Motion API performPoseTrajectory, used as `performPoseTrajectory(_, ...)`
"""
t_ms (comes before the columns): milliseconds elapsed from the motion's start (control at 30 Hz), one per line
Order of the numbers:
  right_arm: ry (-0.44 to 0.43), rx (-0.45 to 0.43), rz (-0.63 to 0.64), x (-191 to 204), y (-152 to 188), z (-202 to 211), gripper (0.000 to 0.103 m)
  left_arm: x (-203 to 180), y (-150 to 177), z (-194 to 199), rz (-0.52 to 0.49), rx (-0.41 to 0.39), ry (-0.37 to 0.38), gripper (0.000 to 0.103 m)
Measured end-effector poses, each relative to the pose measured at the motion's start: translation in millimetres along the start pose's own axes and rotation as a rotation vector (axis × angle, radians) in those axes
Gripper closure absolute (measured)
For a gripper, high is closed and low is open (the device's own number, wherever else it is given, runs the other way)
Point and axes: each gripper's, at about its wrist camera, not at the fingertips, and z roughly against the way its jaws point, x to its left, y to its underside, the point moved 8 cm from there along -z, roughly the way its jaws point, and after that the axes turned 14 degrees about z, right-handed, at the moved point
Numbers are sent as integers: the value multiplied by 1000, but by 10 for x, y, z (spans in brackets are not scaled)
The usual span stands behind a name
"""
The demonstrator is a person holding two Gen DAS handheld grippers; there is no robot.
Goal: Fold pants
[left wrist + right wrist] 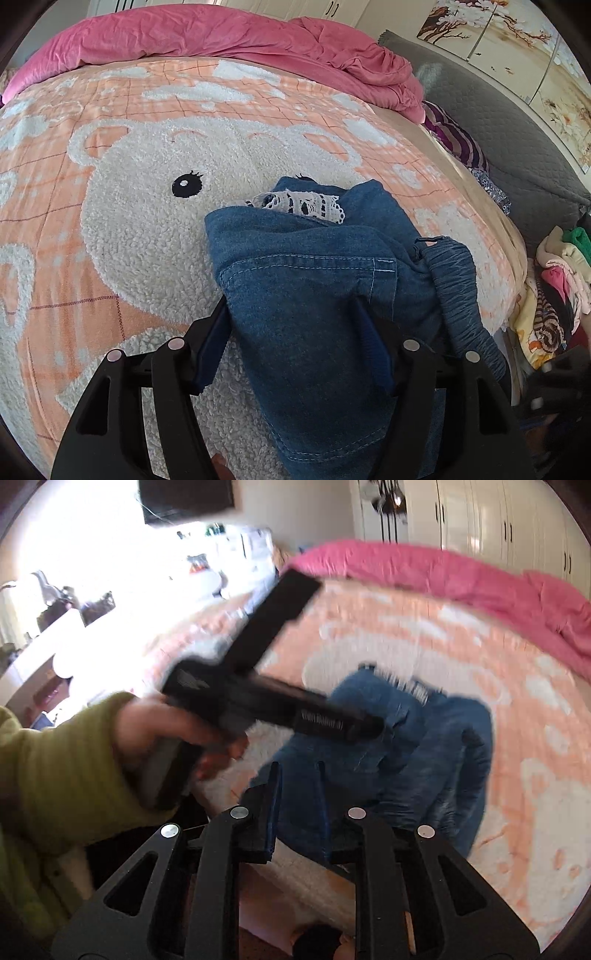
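Left wrist view: folded denim pants (314, 266), lace-trimmed, lie on a fleecy bear-patterned bed (110, 221), bunched between the left gripper (291, 317)'s spread jaws, toward 12 o'clock.

Right wrist view, blurred: the right gripper (297, 768), jaws narrowly apart, hovers at the pants' 6 o'clock edge; whether it pinches fabric is unclear.

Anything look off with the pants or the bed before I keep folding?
Yes. The denim pants lie bunched rather than flat on the bear blanket: a white lace trim pokes out between layers and the elastic waistband twists off to the right. The pink duvet is only rumpled. No damage shows.

Denim pants (314, 295) — matt; blanket (129, 240) — fleecy cloth.
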Motion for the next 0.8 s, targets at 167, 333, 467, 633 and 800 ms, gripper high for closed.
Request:
performPoseTrajectory(167,-5,80,-102,-43,324,-314,84,4,10,5,-2,-1,-1,38)
performPoseTrajectory(333,-58,53,-188,-84,397,-335,84,5,14,7,3,-7,-9,38)
performPoseTrajectory(467,-69,40,-207,-63,378,-284,81,-8,25,29,5,-15,-20,38)
performPoseTrajectory(633,-127,-28,-218,80,317,-2,65,-26,36,146,2,-34,-18,39)
performPoseTrajectory(800,-82,-92,-245,-10,292,318,61,-57,38,320,-4,-63,-20,39)
